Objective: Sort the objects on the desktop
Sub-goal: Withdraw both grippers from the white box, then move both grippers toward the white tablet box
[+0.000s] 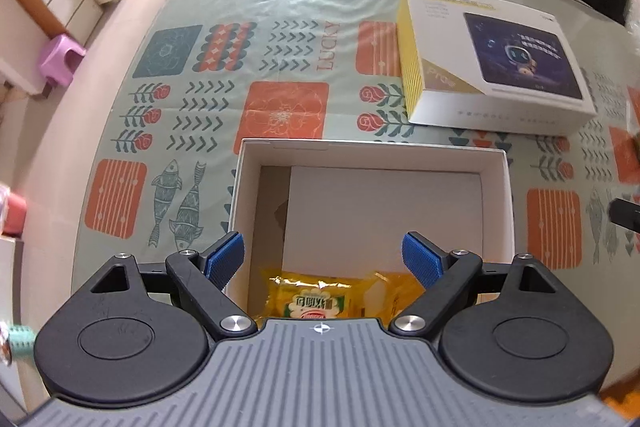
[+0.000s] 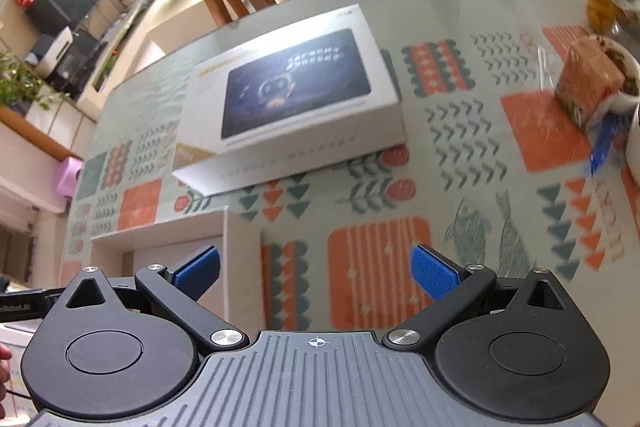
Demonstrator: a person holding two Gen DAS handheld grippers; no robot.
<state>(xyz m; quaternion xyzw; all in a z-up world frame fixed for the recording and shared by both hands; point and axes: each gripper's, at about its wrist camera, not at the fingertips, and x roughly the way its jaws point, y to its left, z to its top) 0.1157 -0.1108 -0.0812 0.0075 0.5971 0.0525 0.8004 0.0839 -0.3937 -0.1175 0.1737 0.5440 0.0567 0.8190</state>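
- Left gripper (image 1: 322, 259) hangs over the near end of the open white box (image 1: 502, 199), fingers spread wide and holding nothing.
- Inside that box, a yellow snack packet (image 1: 316, 301) lies at the bottom centre of the frame, with a white card insert (image 1: 380, 211) beyond it.
- Right gripper (image 2: 316, 269) is also spread wide and empty, above the patterned tablecloth (image 2: 376, 251).
- Closed tablet box (image 2: 296, 99) sits mid-frame; a brown carton (image 2: 588, 83) is touching a white bowl (image 2: 626, 67) at the right edge.
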